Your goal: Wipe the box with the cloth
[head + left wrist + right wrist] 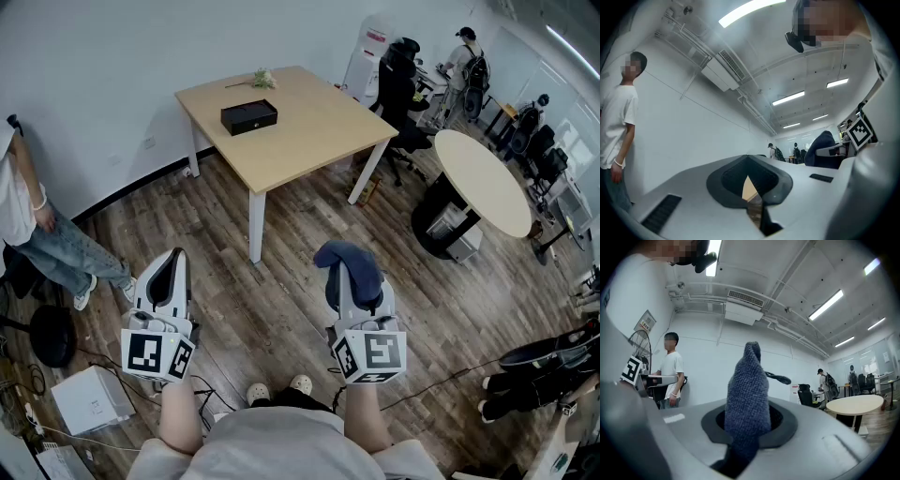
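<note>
Table (pixel 314 127), box (pixel 248 117) near edge; cloth (pixel 352 264) clamped

Open wooden floor (pixel 300 309) runs ahead of me to the square table (pixel 319 141), and only its white front leg (pixel 257 225) stands in that lane. The tabletop is bare all round the black box (pixel 248 116) and a sprig (pixel 263 79) at the far edge. A person (pixel 42 234) hems my left, a round table (pixel 483 183) my right, and a white carton (pixel 89 401) sits low beside my left gripper (pixel 172 262).

Well beyond the fingers (pixel 170 274), a square pale wooden tabletop (pixel 309 131) carries what may be a flower sprig (pixel 263 79).
</note>
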Action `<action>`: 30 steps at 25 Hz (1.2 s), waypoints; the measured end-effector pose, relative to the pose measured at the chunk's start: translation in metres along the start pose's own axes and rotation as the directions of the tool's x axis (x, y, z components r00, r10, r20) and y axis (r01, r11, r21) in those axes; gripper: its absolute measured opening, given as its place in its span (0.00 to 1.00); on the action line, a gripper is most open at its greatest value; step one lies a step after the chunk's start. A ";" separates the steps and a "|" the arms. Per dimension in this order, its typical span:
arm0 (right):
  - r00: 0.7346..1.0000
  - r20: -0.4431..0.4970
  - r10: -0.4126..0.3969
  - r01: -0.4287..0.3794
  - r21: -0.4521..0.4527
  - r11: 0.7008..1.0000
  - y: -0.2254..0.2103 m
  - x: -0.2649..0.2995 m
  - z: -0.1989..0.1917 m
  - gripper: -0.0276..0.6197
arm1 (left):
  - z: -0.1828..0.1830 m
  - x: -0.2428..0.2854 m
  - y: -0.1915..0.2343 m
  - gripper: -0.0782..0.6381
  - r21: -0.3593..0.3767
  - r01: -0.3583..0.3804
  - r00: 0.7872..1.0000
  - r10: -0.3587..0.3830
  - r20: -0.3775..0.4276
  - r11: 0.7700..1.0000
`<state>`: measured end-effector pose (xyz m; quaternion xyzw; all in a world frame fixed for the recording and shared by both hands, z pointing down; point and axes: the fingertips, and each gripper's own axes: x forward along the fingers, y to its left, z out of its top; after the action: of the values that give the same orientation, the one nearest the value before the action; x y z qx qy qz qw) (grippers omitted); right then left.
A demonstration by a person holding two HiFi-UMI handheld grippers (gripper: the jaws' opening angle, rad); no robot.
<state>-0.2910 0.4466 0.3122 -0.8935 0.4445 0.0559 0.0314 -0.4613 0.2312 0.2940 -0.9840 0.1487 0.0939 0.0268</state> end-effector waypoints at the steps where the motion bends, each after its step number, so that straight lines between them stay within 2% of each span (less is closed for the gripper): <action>1: 1.000 0.001 0.000 0.000 0.000 1.000 0.001 -0.001 0.001 0.15 | 0.001 0.000 0.000 0.12 -0.001 0.001 1.000 -0.001 0.000 1.000; 13: 1.000 0.004 -0.009 0.009 -0.011 1.000 0.007 0.004 0.005 0.15 | 0.005 0.002 0.007 0.12 -0.007 0.014 1.000 -0.014 0.012 1.000; 20: 1.000 0.005 -0.025 0.025 0.019 1.000 -0.002 0.013 -0.004 0.15 | -0.003 0.015 0.011 0.12 -0.016 0.022 1.000 -0.021 0.023 1.000; 25: 1.000 0.003 -0.009 0.009 0.027 1.000 -0.017 0.040 -0.012 0.15 | -0.013 0.045 0.014 0.12 -0.027 0.016 1.000 -0.015 0.020 1.000; 30: 0.999 0.015 0.037 -0.038 0.037 0.999 -0.038 0.097 -0.017 0.15 | -0.022 0.093 0.024 0.12 -0.022 -0.018 1.000 0.019 0.016 1.000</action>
<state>-0.2011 0.3912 0.3172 -0.8838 0.4619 0.0547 0.0501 -0.3775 0.1799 0.2971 -0.9821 0.1565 0.1039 0.0163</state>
